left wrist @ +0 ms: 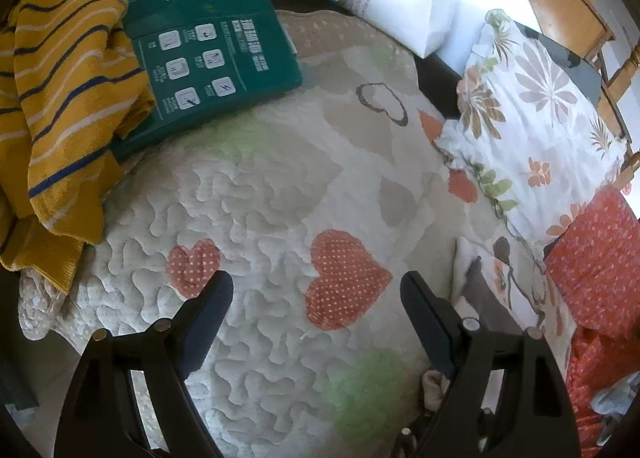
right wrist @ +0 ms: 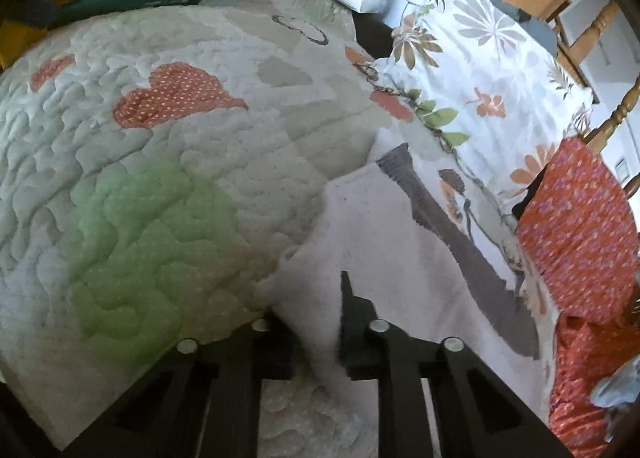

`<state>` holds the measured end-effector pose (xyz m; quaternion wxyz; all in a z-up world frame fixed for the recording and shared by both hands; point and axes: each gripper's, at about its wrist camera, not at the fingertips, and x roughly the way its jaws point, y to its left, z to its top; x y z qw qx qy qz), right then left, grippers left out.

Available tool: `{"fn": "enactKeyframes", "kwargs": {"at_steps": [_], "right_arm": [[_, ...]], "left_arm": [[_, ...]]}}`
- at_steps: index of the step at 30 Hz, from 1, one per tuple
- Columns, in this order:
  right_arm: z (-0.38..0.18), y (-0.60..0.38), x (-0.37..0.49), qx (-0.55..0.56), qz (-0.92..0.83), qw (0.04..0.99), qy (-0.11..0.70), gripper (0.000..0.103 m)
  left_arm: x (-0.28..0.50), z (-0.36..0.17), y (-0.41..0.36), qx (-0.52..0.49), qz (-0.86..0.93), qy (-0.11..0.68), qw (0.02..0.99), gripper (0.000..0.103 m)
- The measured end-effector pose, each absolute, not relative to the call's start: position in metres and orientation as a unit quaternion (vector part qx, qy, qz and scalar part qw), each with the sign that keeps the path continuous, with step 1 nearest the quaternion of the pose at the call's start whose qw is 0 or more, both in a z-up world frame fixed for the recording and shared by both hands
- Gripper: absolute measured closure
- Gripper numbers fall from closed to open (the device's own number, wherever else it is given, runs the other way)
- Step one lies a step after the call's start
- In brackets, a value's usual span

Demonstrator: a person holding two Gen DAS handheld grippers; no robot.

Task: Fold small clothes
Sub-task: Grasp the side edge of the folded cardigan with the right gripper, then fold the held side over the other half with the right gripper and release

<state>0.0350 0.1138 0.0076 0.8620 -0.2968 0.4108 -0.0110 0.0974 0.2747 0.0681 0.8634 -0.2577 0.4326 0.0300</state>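
Right gripper (right wrist: 316,338) is clamped on the near edge of a small white garment (right wrist: 380,234); fabric is pinched between the fingers. It has a grey band (right wrist: 452,242) along one side. It lies flat on the quilt (right wrist: 160,146), at the quilt's right edge, partly over the floral pillow (right wrist: 492,70). Long axis runs from the gripper up and away toward the pillow, grey band on the right side, far corner pointing at the pillow.

Left gripper (left wrist: 316,294) is wide open, nothing between the fingers, hovering over the red dotted heart (left wrist: 344,278) mid-quilt. Garment edge just shows beside its right finger.

Green box (left wrist: 208,54) sits at the quilt's far left corner, striped yellow cloth (left wrist: 64,90) beside it. Red dotted cloth (right wrist: 580,226) at the right.
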Motion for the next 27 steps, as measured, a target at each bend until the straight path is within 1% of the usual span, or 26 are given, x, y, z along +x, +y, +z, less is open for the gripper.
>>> {"fn": "enactKeyframes", "kwargs": {"at_steps": [3,6,10,13,15,18,21,22,23,25,27], "right_arm": [[0.031,0.091,0.034,-0.234,0.007,0.876,0.421,0.094],[0.073,0.051,0.031,-0.153,0.009,0.898,0.413,0.095],[0.129,-0.043,0.011,-0.045,-0.028,0.92,0.388,0.095],[0.152,-0.13,-0.022,0.02,-0.09,0.924,0.37,0.095],[0.153,-0.186,-0.046,0.052,-0.14,0.917,0.37,0.095],[0.124,-0.247,-0.075,0.098,-0.186,0.887,0.412,0.095],[0.081,-0.272,-0.089,0.127,-0.18,0.853,0.474,0.094],[0.072,-0.274,-0.091,0.131,-0.171,0.849,0.483,0.093],[0.068,-0.277,-0.093,0.138,-0.166,0.849,0.483,0.092],[0.074,-0.282,-0.097,0.156,-0.166,0.853,0.469,0.085],[0.086,-0.289,-0.101,0.171,-0.17,0.86,0.45,0.066]], "left_arm": [[0.098,0.071,0.264,-0.251,0.022,0.433,0.866,0.018],[0.099,0.074,0.248,-0.238,0.014,0.434,0.869,0.018],[0.1,0.075,0.214,-0.216,-0.009,0.443,0.87,0.018],[0.1,0.076,0.182,-0.197,-0.038,0.45,0.87,0.018],[0.1,0.076,0.156,-0.184,-0.062,0.456,0.868,0.018],[0.099,0.073,0.11,-0.164,-0.111,0.471,0.86,0.018],[0.095,0.068,0.069,-0.136,-0.145,0.482,0.853,0.018],[0.092,0.067,0.057,-0.13,-0.156,0.485,0.851,0.018],[0.09,0.066,0.049,-0.127,-0.164,0.487,0.848,0.018],[0.086,0.062,0.03,-0.12,-0.184,0.495,0.841,0.018],[0.081,0.058,0.014,-0.114,-0.201,0.501,0.834,0.018]]}}
